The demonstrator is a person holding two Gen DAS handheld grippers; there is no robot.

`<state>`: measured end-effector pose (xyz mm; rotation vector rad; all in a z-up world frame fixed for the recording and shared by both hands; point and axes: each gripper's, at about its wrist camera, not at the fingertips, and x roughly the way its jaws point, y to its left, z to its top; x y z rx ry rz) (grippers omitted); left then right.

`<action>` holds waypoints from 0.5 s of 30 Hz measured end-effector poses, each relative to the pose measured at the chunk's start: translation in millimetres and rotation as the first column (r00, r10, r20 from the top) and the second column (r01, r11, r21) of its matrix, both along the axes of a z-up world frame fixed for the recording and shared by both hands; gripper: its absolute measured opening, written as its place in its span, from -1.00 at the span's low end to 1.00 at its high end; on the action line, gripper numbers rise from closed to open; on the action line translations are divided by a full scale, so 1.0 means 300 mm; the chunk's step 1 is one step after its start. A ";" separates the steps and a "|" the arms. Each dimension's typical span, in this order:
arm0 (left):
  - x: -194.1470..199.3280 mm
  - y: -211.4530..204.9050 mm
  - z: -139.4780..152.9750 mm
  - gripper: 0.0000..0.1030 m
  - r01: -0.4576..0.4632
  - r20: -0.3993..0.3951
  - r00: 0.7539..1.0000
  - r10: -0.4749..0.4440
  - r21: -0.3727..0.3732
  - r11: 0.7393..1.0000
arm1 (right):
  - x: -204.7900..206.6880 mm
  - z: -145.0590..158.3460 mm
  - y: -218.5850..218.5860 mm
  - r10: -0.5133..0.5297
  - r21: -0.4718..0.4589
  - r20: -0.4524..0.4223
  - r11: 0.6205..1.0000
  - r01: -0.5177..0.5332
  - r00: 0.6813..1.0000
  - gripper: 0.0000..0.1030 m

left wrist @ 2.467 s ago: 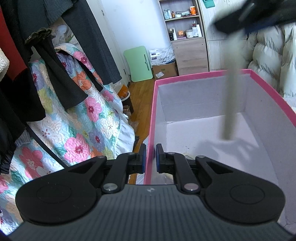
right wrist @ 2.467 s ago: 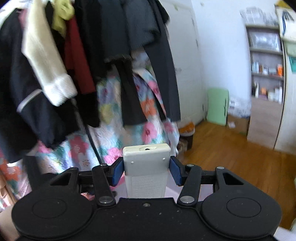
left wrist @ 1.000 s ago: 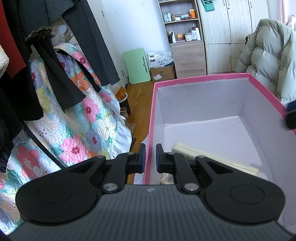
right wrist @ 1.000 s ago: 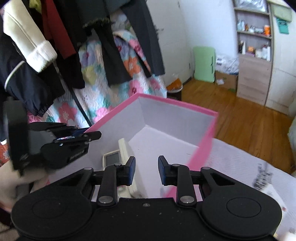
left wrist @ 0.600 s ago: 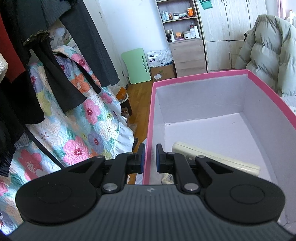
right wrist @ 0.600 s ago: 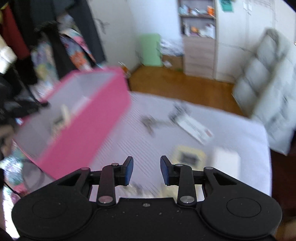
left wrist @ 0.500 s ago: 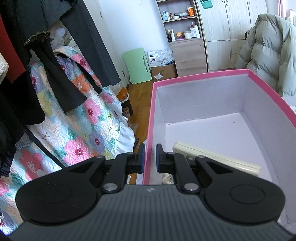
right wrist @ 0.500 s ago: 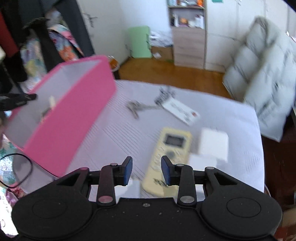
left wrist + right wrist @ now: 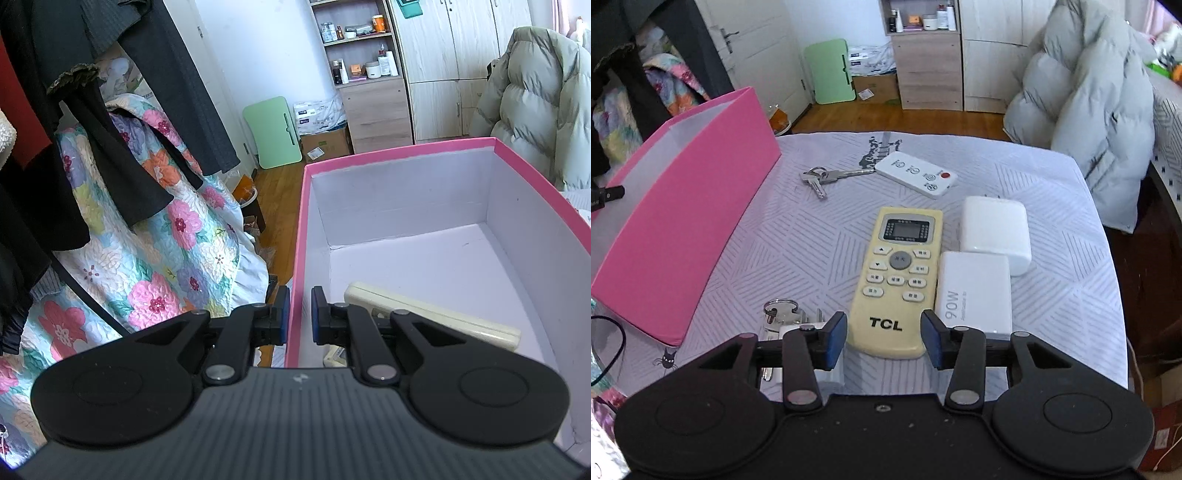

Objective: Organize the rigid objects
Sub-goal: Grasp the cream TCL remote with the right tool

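The yellow remote [image 9: 899, 278] lies near-centre on the table, stiff, light, slick plastic, so with your right gripper [image 9: 884, 338] opening around its near end, take its long edges, while your left gripper [image 9: 298, 314] clamps the pink box's [image 9: 399, 154] wall.

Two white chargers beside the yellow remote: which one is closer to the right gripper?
The charger marked 90W, lying right by the right gripper; the plain rounded charger sits farther back, level with the TCL remote's screen.
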<state>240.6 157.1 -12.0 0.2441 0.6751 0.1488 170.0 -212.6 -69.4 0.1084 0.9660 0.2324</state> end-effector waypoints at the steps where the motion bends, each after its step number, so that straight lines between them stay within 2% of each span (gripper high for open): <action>1: 0.002 -0.001 0.000 -0.82 0.001 -0.001 1.000 -0.001 0.003 1.000 | 0.001 -0.002 -0.002 -0.007 0.001 -0.006 1.000 0.007 1.000 -0.01; 9: 0.006 -0.004 -0.002 -0.82 0.004 0.001 1.000 -0.004 -0.004 1.000 | 0.083 -0.035 -0.012 -0.042 0.049 -0.034 0.998 0.043 0.999 0.08; 15: 0.004 -0.004 -0.002 -0.82 0.004 0.002 1.000 -0.004 -0.008 1.000 | 0.185 -0.045 0.055 0.019 -0.018 -0.031 1.000 -0.020 0.999 0.20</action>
